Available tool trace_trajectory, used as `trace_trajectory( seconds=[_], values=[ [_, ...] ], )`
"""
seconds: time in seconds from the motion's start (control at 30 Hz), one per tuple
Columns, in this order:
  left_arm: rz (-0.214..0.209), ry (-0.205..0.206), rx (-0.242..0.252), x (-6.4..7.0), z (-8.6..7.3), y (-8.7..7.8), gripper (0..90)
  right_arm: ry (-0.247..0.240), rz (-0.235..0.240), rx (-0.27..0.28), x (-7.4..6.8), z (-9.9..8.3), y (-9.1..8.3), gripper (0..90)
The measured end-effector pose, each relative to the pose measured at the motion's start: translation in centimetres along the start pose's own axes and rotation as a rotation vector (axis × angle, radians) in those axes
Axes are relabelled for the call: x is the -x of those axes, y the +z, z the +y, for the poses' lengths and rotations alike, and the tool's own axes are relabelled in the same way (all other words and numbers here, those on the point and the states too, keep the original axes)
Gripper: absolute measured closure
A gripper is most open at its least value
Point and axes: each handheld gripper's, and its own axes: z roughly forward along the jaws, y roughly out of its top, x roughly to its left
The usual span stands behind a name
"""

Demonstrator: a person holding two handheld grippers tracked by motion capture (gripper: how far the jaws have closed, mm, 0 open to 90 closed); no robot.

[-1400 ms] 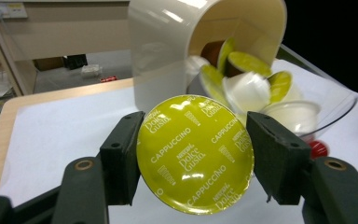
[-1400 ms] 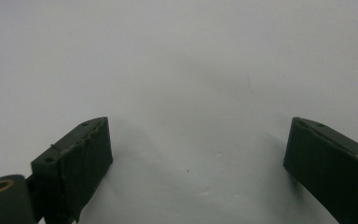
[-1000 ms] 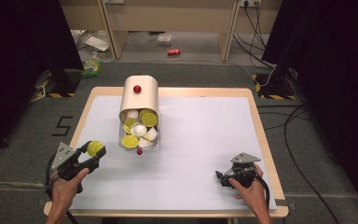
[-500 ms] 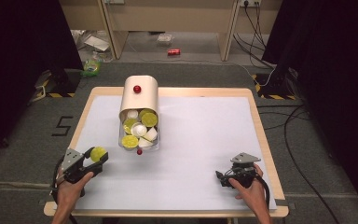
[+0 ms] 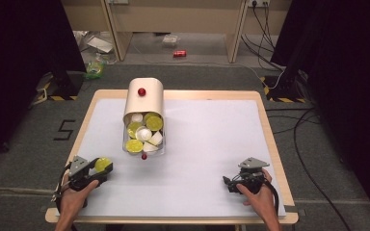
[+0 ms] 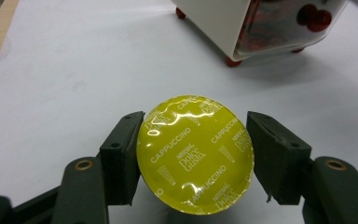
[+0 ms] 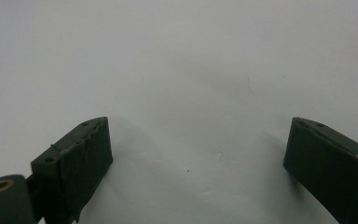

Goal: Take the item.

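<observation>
A yellow coffee capsule (image 6: 196, 158) with "Cappuccino" printed on its foil lid sits between the jaws of my left gripper (image 6: 196, 154), which is shut on it. In the high view that gripper (image 5: 102, 167) and its capsule (image 5: 102, 163) are near the table's front left. A cream dispenser box (image 5: 144, 98) with a red knob lies at the back middle. Its clear tray (image 5: 160, 150) holds several yellow and white capsules. My right gripper (image 5: 227, 184) rests at the front right, open, with only bare white sheet between its jaws (image 7: 198, 154).
A white sheet (image 5: 212, 139) covers the wooden table (image 5: 270, 139). The dispenser's base (image 6: 223, 23) with small red feet lies ahead of the left gripper. Cables (image 5: 303, 130) and a red can (image 5: 179, 53) lie on the floor beyond the table.
My left gripper has carried the yellow capsule a little toward the table's front edge and slightly right. The right gripper has stayed still.
</observation>
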Motion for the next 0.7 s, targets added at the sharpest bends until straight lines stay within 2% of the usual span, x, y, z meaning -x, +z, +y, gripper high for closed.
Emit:
trace_trajectory(
  seconds=[0.2, 0.43, 0.6, 0.7],
  values=[
    [0.001, -0.006, -0.017, -0.13, -0.01, 0.01, 38.8, -0.001, -0.001, 0.001, -0.01, 0.0, 0.0, 7.8],
    [0.0, 0.021, -0.052, 0.13, 0.06, 0.32, 38.3, -0.001, 0.0, 0.001, 0.0, 0.0, 0.01, 7.7],
    [0.0, 0.027, -0.05, 0.18, 0.05, 0.3, 37.2, -0.001, -0.002, 0.001, -0.02, 0.0, 0.01, 7.7],
    [-0.006, 0.031, -0.048, 0.21, 0.04, 0.3, 33.3, -0.001, -0.002, 0.001, -0.02, 0.0, 0.01, 7.7]
  ],
)
